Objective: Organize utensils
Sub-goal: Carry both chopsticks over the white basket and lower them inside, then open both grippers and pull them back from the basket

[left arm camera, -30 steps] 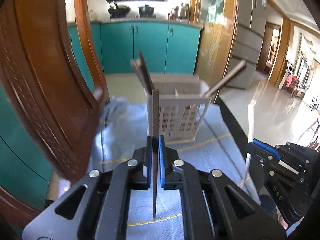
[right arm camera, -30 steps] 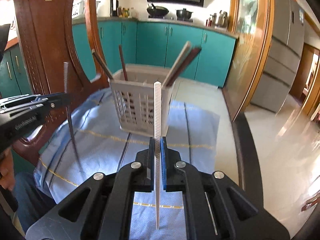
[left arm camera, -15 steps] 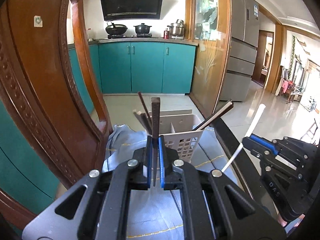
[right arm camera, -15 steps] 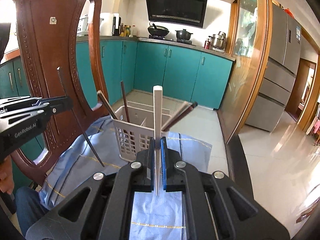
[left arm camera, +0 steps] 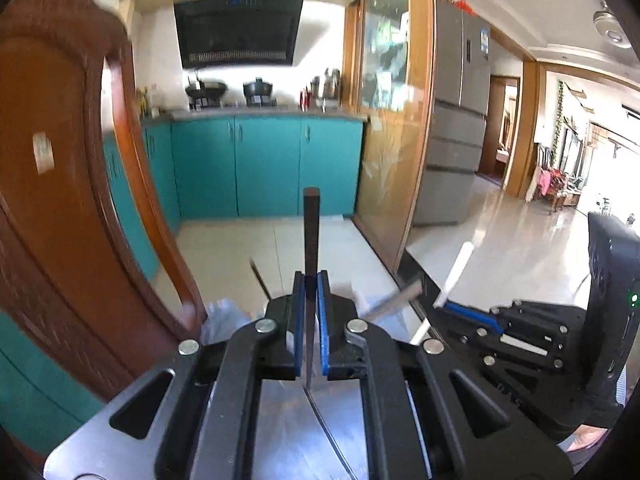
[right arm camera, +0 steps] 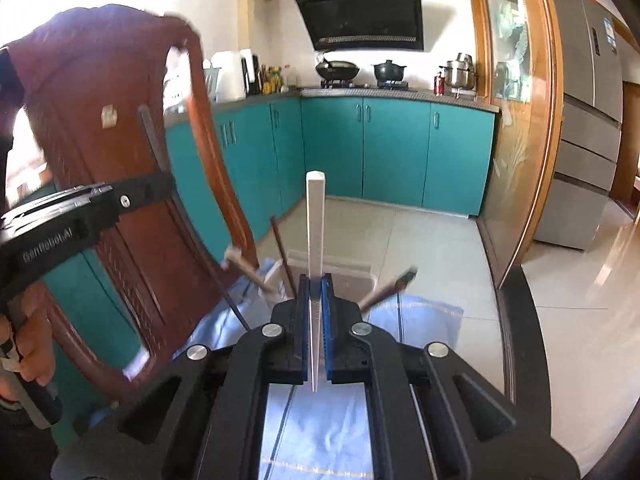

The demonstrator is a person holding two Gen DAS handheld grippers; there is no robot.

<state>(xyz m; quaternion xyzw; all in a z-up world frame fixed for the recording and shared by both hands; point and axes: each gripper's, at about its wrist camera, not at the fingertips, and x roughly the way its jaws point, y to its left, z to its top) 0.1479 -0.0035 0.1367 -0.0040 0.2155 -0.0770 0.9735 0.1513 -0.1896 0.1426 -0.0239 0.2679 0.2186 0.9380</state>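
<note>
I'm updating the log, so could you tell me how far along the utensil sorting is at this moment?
Partly done: several chopsticks already stand in the white basket on the blue cloth. In hand: the left gripper clamps a dark chopstick upright and the right gripper clamps a white chopstick, both raised above the basket. Left: lowering both into the basket; which compartments cannot be told, as the grippers hide most of it.

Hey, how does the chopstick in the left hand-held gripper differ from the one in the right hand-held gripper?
The left hand-held gripper holds a dark brown chopstick; the right hand-held gripper holds a white chopstick. Each shows up in the other's view too: the white one slanted, the dark one leaning. Shared: both are squared at the thick end, taper downward, and are pinched between blue pads.
</note>
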